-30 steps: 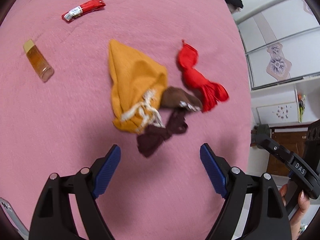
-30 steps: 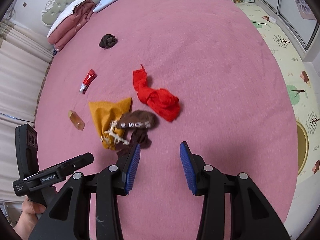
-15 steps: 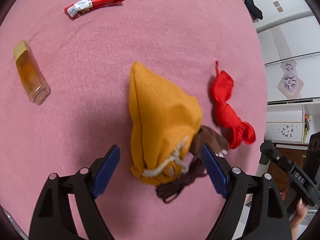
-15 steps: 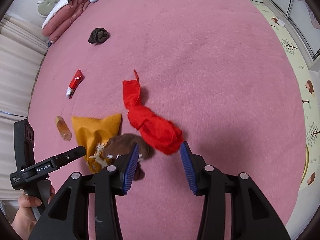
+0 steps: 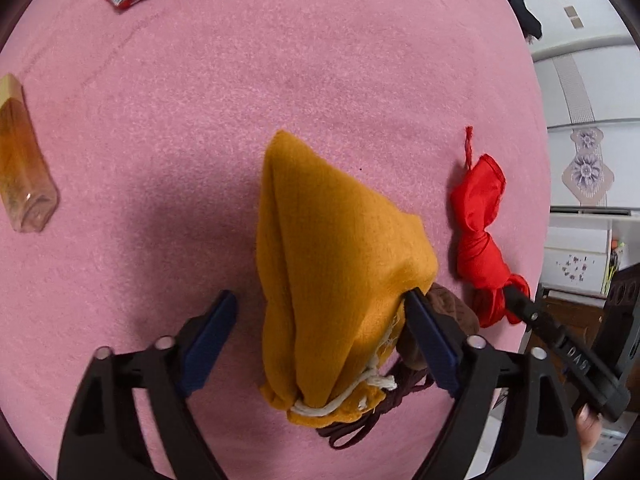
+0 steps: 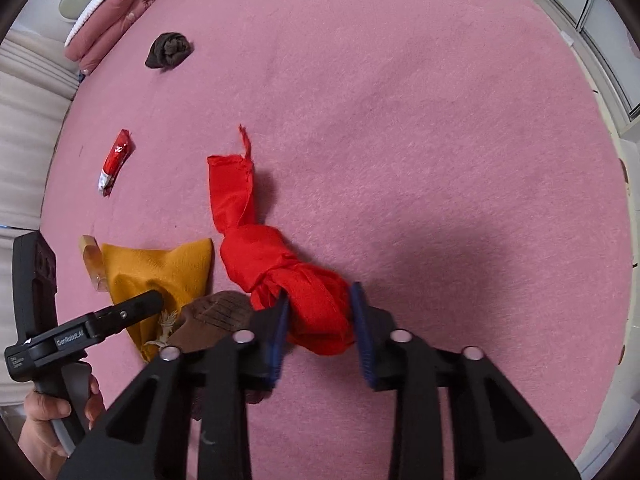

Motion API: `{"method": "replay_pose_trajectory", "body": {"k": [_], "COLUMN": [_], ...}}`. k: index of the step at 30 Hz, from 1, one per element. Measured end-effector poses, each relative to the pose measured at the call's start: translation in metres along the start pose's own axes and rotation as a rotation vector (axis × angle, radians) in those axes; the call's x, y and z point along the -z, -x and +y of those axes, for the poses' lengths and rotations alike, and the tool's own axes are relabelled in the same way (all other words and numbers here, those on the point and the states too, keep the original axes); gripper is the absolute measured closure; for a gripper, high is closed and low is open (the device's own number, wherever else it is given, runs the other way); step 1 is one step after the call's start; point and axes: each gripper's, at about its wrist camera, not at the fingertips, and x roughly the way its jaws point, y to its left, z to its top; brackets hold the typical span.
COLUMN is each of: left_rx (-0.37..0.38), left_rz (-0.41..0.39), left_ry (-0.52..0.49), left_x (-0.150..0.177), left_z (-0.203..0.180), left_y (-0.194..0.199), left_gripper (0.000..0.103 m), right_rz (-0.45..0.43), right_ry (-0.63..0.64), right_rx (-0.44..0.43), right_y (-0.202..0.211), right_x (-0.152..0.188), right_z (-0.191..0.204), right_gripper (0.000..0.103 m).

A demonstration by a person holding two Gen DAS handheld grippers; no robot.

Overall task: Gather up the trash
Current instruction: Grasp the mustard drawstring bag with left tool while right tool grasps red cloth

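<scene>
A pink bedspread (image 6: 400, 80) fills the room. The left gripper (image 5: 320, 344) straddles the yellow pouch (image 5: 340, 264), spread wide; the right gripper (image 6: 320, 316) brackets the red cloth (image 6: 288, 272), unclosed.

The pouch (image 5: 336, 264) lies between the bottle (image 5: 24, 160) at left and the knotted cloth (image 5: 480, 236) at right.

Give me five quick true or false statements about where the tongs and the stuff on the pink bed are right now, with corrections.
1. The left tongs straddle the yellow pouch. True.
2. The right tongs are around the red cloth. True.
3. The red wrapper lies inside the yellow pouch. False: it lies apart on the pink bed.
4. The amber bottle stands upright. False: it lies flat.
5. The left tongs are shut tight. False: they are open.
</scene>
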Motion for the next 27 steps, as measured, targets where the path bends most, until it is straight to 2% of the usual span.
{"method": "replay_pose_trajectory", "body": {"k": [1,2,4,6,8,18,27], "left_rx": [0.004,0.000,-0.005,-0.002,-0.005,0.016,0.046], "left_rz": [-0.008,-0.009,-0.013,-0.020,-0.025,-0.044,-0.037], "left_ry": [0.003,0.000,-0.011,-0.018,-0.011,0.031,0.014], "left_x": [0.001,0.002,0.003,0.004,0.005,0.028,0.092], "left_z": [-0.001,-0.002,-0.005,-0.008,-0.009,0.000,-0.010], "left_y": [0.000,-0.001,-0.001,0.002,0.005,0.048,0.084], "left_gripper": [0.034,0.047,0.056,0.072,0.079,0.081,0.081], "right_rz": [0.004,0.005,-0.002,-0.011,-0.022,-0.062,-0.109], "right_ry": [0.009,0.011,0.018,0.017,0.017,-0.017,-0.064], "right_rx": [-0.001,0.000,-0.003,-0.006,-0.014,-0.061,-0.078], "right_y": [-0.001,-0.002,0.000,0.004,0.010,0.060,0.115], "right_x": [0.001,0.003,0.005,0.007,0.010,0.044,0.099], "right_z": [0.002,0.003,0.006,0.009,0.012,0.018,0.011], "right_gripper": [0.091,0.092,0.095,0.096,0.097,0.097,0.097]}}
